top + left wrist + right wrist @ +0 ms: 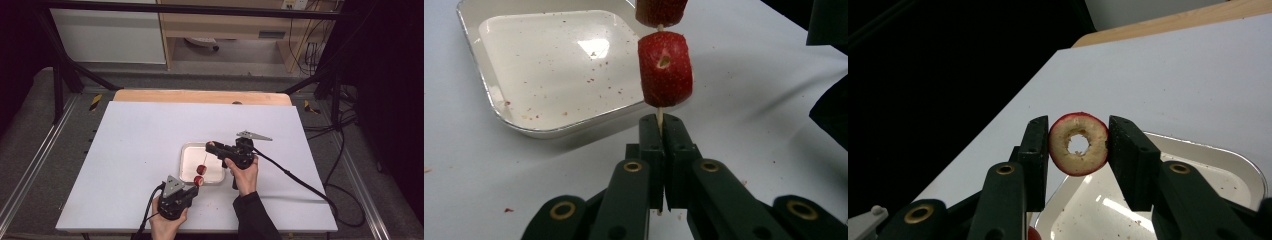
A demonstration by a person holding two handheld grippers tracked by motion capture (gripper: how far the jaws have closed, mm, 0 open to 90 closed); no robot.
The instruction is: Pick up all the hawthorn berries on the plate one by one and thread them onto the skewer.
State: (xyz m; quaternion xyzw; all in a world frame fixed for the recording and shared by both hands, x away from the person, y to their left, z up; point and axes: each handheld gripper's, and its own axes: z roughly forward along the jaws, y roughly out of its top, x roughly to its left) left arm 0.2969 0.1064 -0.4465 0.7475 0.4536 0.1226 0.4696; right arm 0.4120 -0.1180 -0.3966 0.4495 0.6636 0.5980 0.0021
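My left gripper (pixel 660 122) is shut on the bare end of a thin wooden skewer (pixel 659 116). Two red strawberry pieces (pixel 665 70) are threaded on it, one above the other. In the high view this gripper (pixel 193 187) sits near the table's front edge, and the skewered pieces (pixel 200 174) reach over the white tray (pixel 189 152). My right gripper (pixel 1078 136) is shut on a round red-skinned fruit slice (pixel 1078 143) with pale flesh and a hole through its middle. It holds the slice above the tray's far part (pixel 210 145), apart from the skewer.
The shallow white tray (pixel 549 65) holds only red specks and juice marks, and it lies on a white tabletop (pixel 135 145). A wooden strip (pixel 200 96) borders the far edge. A black cable (pixel 295 177) trails right from the right gripper.
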